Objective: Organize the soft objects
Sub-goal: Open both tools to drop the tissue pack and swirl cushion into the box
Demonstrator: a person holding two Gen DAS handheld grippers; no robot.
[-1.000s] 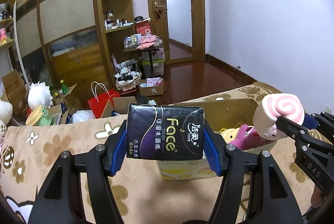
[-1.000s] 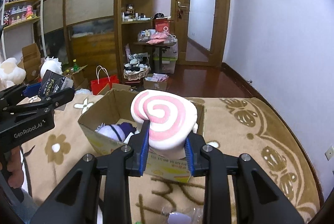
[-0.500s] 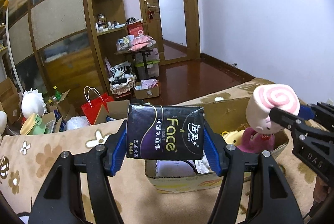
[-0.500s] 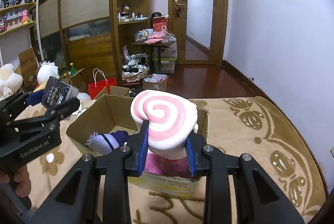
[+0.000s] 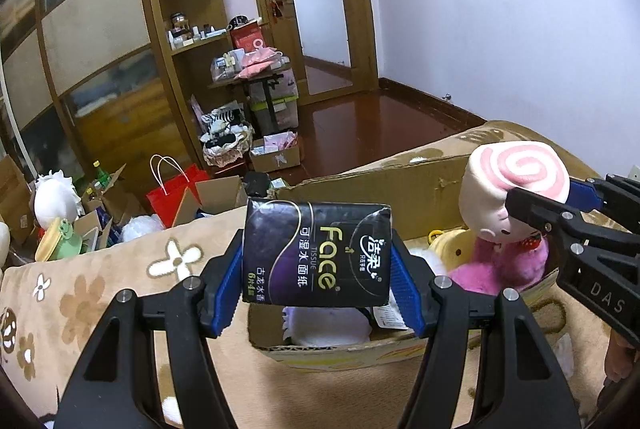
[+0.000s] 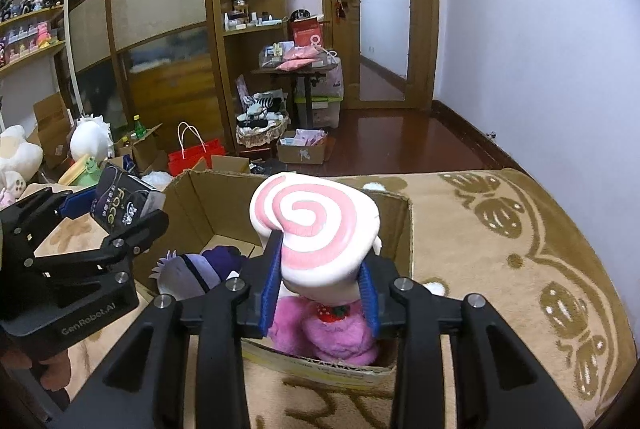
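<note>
Tissue pack [image 5: 316, 253], black-purple wrapper with "Face" lettering, sits clamped between the blue pads of the left hand-held gripper [image 5: 317, 285], held just above the near-left corner of the cardboard box [image 5: 404, 185]. Swirl plush [image 6: 314, 229], white with a pink spiral on top and a pink furry body, is between the pads of the right hand-held gripper [image 6: 320, 289]; those jaws are opening, pads still touching its sides, plush low over the box's right half. Box sits on a beige patterned blanket [image 6: 500, 237] and holds a purple-white plush [image 6: 192, 269] and a yellow toy [image 5: 448, 241]. Both grippers tilt downward toward the box, left one beside the right.
</note>
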